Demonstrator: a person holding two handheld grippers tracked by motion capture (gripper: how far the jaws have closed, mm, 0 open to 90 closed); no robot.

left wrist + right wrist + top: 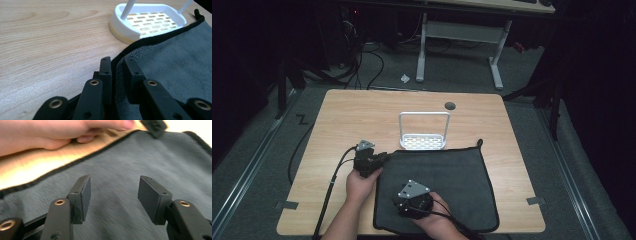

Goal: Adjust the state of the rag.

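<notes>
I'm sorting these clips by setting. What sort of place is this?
Probably a lab or recording workspace, not a home. A wooden table stands on grey carpet in a dark room, with loose cables on the floor and a height-adjustable desk frame behind. On the table lie a grey cloth and a white rack.

No legible text or labels anywhere.
</notes>
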